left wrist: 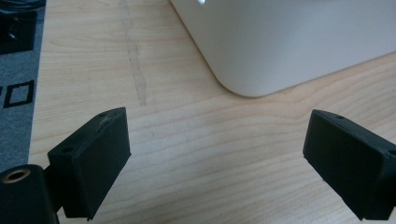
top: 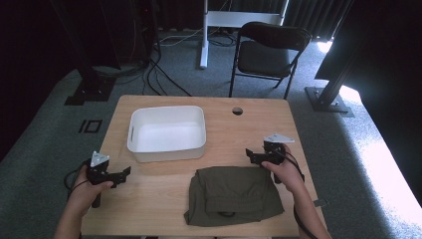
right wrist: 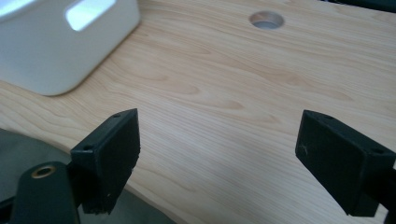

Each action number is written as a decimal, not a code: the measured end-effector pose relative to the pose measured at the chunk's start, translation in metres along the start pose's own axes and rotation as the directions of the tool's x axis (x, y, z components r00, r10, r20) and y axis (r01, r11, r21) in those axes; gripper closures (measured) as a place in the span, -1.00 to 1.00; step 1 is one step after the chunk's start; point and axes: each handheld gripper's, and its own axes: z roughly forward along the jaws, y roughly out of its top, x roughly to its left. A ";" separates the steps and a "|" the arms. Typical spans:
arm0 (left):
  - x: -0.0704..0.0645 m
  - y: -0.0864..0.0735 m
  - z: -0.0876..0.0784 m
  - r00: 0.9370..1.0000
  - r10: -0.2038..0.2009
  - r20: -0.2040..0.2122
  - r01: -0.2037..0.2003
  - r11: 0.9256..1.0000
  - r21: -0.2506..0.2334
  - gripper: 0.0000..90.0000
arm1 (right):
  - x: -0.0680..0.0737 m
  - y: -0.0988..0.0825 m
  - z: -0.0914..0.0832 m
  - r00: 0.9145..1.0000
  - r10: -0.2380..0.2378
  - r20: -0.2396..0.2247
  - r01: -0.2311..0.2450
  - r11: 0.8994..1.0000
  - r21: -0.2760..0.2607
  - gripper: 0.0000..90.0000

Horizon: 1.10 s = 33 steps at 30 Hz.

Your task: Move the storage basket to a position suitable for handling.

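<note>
A folded olive-green garment (top: 233,195) lies at the lower centre of the high view on a wooden table (top: 259,124), just below a white plastic bin (top: 167,133). The right gripper (top: 253,155), jaws spread wide and empty, hovers right of centre, just beside the cloth's upper right corner. The left gripper (top: 123,174), jaws likewise wide apart, sits at lower left, well apart from the garment.

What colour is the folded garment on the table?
Dark olive green, seen best in the high view.
</note>
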 end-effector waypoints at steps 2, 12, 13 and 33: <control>0.000 0.002 0.000 1.000 -0.005 0.000 0.005 1.000 -0.004 -0.81 | 0.006 0.003 0.003 1.000 -0.005 -0.011 0.005 1.000 0.001 -0.70; -0.001 0.019 -0.002 1.000 0.000 -0.002 0.000 1.000 -0.029 -0.81 | 0.034 0.023 0.016 0.998 -0.012 -0.055 0.010 0.999 -0.031 -0.70; -0.001 0.021 -0.002 1.000 0.000 -0.003 0.000 1.000 -0.027 -0.81 | 0.037 0.024 0.017 0.998 -0.014 -0.058 0.012 0.999 -0.033 -0.70; -0.002 0.059 0.002 0.999 -0.039 -0.017 0.037 0.994 -0.104 -0.81 | 0.097 0.067 0.051 0.990 -0.050 -0.133 0.044 0.998 -0.048 -0.69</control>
